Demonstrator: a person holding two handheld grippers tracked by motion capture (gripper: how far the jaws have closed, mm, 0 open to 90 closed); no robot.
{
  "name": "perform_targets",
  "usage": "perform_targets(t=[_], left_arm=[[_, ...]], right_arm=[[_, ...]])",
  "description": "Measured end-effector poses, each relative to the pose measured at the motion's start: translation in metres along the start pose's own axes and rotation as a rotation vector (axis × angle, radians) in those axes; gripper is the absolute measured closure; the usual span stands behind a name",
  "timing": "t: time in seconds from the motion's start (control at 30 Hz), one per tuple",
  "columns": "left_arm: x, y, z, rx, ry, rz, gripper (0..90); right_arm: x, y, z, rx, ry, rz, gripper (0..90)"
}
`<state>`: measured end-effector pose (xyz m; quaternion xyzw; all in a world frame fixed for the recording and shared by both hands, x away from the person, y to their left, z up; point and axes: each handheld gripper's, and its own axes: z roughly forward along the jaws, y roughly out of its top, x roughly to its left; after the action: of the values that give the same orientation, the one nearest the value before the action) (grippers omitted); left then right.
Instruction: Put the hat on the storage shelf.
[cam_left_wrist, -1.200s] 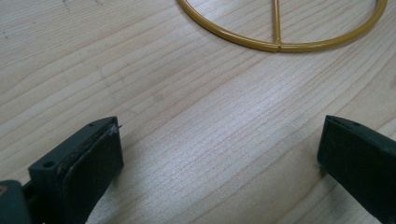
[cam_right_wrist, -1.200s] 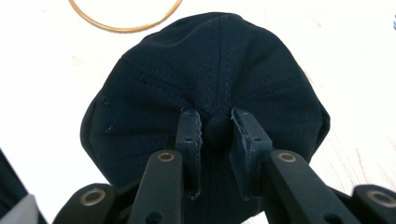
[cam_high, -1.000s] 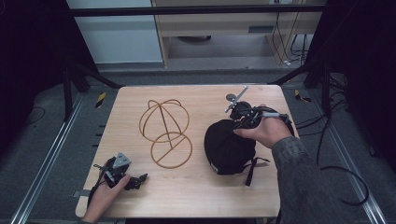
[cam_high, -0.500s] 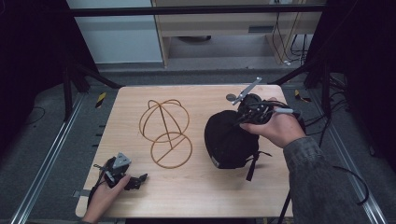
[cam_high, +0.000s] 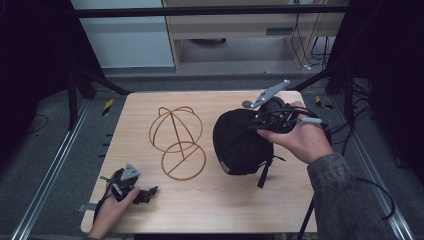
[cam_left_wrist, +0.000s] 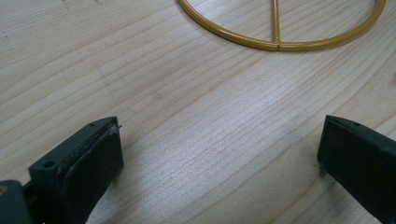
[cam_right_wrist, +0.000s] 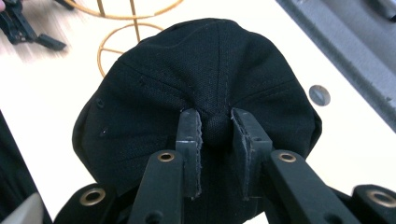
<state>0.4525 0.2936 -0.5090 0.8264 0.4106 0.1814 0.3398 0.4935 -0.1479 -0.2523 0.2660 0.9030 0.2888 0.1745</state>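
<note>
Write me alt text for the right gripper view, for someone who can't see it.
The right gripper pinches the top button of a black cap between its two black jaws, the cap's crown bunched around them. Behind the cap, a gold wire hat stand sits on the light wooden table, with the left gripper at the upper left corner.

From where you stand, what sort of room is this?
Probably a lab or workshop set up for recording. A small wooden table stands inside a dark metal frame, loose cables hang behind, and a hand-held gripper grips a black cap.
</note>
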Motion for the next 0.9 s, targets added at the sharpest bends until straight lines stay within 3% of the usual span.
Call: perform_targets(t=[0.43, 0.9], left_arm=[[0.000, 0.000, 0.000, -0.003, 0.000, 0.000, 0.0], [0.000, 0.000, 0.000, -0.003, 0.000, -0.001, 0.0]], right_arm=[[0.017, 0.001, -0.011, -0.113, -0.030, -0.024, 74.1], [0.027, 0.009, -0.020, -0.145, -0.039, -0.050, 74.2]])
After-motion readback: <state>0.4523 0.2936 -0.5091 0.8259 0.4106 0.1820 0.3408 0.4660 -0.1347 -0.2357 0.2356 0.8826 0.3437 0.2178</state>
